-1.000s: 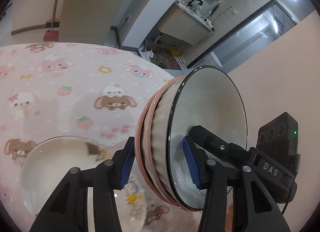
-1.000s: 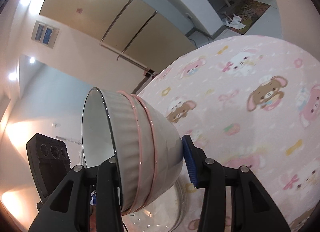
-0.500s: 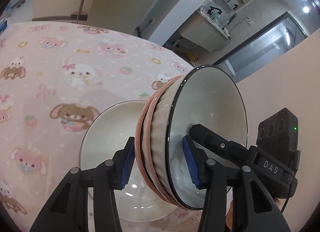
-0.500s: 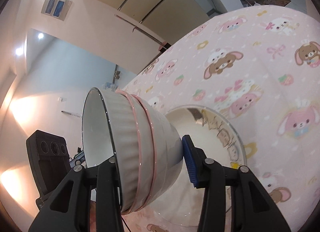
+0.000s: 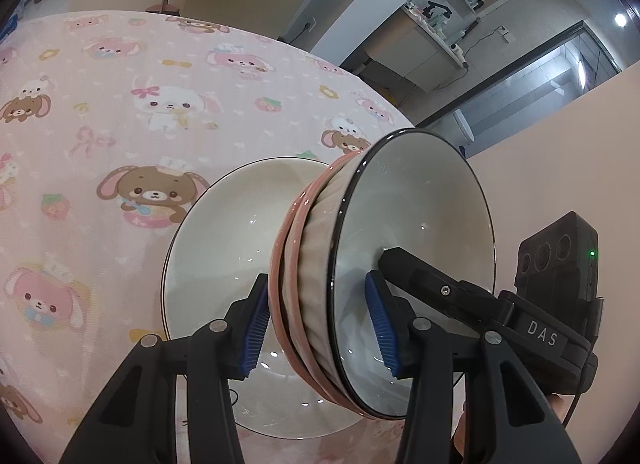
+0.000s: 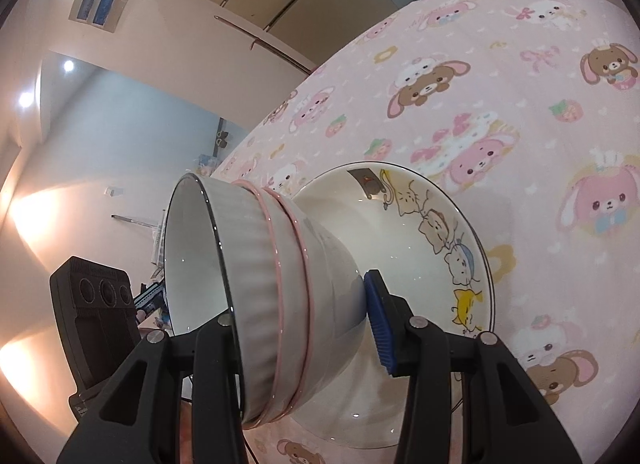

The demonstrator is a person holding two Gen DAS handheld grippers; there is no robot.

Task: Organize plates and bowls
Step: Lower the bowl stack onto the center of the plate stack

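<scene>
Pink cartoon-print tablecloth (image 5: 120,112) with rabbits and bears covers the round table under both wrist cameras. Nearest each lens, the left gripper (image 5: 316,312) and the right gripper (image 6: 304,320) each clamp opposite sides of a stack of nested bowls (image 5: 384,264), one blue pad inside the top bowl's white interior and the other against the pink-rimmed outer wall; the jaws stand partly closed, holding the stack between them. It appears tipped steeply in both views and hangs just above a white plate (image 6: 440,224) with cat drawings around its rim, which lies on the cloth. Judging by this, the stack is about to be set onto the plate. Risks from here: the nested bowls could slide apart if either grip loosens unevenly, and a tilted landing could chip a rim or skid the plate on the cloth. Beyond the table are cupboards and a kitchen doorway. Legible writing is limited to "DAS" on the black block (image 5: 540,332) beside the right gripper's body.
</scene>
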